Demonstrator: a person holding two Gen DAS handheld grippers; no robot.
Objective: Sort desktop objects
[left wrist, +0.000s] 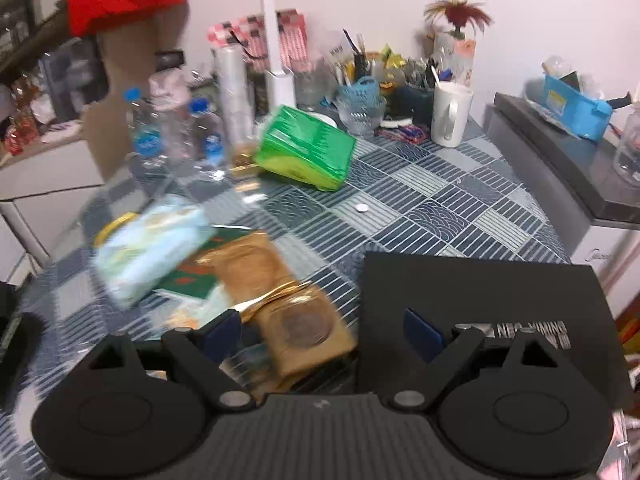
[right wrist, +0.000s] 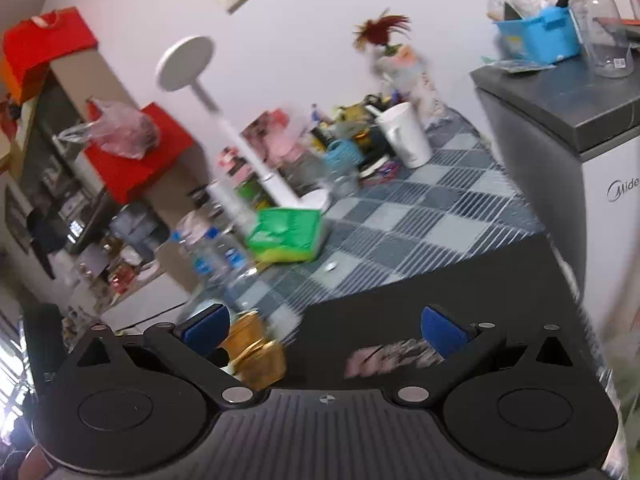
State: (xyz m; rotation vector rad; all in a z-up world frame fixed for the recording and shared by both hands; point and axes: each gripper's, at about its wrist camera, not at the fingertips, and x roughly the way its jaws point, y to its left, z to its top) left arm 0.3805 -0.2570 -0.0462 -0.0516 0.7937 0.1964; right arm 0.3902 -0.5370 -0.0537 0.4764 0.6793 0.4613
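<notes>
Presently, both hand-held grippers hang above the near edge of the table [left wrist: 420, 200], jaws spread wide, nothing held. Left hand-held gripper [left wrist: 326, 330]: gold packets [left wrist: 304, 328] lie directly ahead and slightly left, between its fingers' line, long axis running away and leftward; a pale blue pack [left wrist: 148, 248] lies further left, resting partly on a green card. A black box [left wrist: 480, 292] lies to its right. Right hand-held gripper [right wrist: 326, 330]: the same packets [right wrist: 256, 354] sit by its left finger, the box [right wrist: 432, 280] ahead. Green pack [left wrist: 306, 148] and coin [left wrist: 362, 208] lie well beyond. Judgement: left gripper is nearer the packets; sorting stage undeterminable; views blurred
</notes>
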